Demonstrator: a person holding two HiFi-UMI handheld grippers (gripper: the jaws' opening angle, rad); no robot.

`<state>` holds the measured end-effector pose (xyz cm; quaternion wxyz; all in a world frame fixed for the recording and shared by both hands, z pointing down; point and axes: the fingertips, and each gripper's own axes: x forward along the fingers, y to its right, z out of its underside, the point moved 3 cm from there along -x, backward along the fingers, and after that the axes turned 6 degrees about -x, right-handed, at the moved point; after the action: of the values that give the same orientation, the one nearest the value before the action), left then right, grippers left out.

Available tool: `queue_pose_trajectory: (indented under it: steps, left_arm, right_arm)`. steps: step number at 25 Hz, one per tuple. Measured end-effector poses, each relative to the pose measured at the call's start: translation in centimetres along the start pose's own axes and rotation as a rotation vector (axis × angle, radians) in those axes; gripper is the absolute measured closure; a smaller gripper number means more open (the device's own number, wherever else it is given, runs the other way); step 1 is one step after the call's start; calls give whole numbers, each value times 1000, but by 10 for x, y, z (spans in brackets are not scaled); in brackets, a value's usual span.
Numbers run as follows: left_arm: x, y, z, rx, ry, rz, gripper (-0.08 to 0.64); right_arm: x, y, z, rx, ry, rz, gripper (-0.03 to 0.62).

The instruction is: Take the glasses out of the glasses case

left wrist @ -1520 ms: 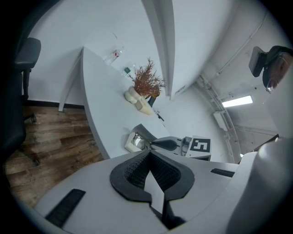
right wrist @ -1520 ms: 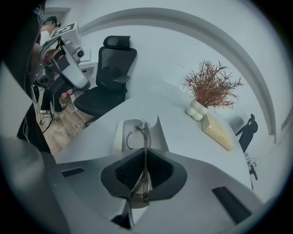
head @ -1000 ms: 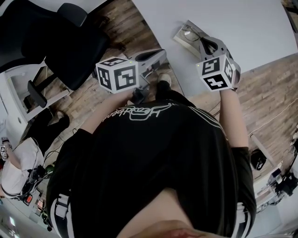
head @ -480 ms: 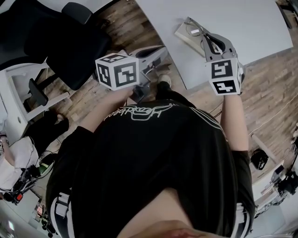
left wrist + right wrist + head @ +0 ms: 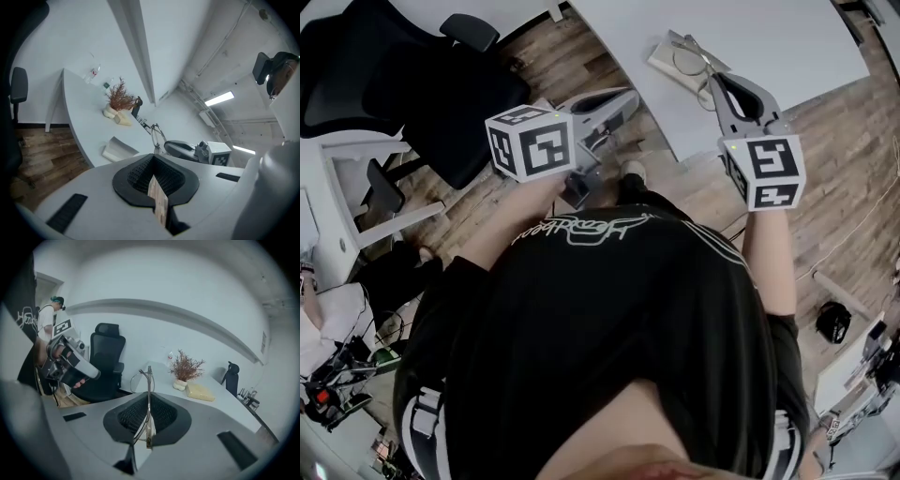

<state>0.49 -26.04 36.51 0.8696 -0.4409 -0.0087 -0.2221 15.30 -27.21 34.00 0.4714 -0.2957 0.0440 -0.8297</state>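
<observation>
Since a second ago the right claw (image 5: 713, 81) has drawn back toward the person, and the glasses (image 5: 686, 60) have come up with it, pinched by one temple between its closed jaws. They now hang clear of the glasses case (image 5: 664, 67), which lies open on the white bench (image 5: 769, 37) near its curved edge. The left claw (image 5: 617, 99) has hardly moved. It hovers off the bench edge over the wooden floor (image 5: 581, 56), its jaws nearly together with nothing in them. Farther along the bench stand a dried plant (image 5: 185, 367) in a pale pot and a dark bottle (image 5: 229, 376). A black office chair (image 5: 412, 75) stands on the floor under white walls.
</observation>
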Motion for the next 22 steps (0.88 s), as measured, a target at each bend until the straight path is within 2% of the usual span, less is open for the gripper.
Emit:
queue_pose_trajectory:
  steps: [9, 13, 16, 22]
  left_arm:
    - [-43, 68, 20, 112, 17, 63, 554]
    - [-68, 87, 30, 137, 26, 94, 554]
    - [-87, 100, 35, 156, 48, 151, 554]
    - [-120, 111, 54, 150, 56, 205, 554]
  right_arm:
    - [-83, -37, -19, 195, 146, 28, 574]
    - [-115, -62, -34, 270, 218, 29, 572]
    - [-136, -81, -42, 343, 272, 23, 574]
    - [-169, -124, -44, 447, 334, 37, 574]
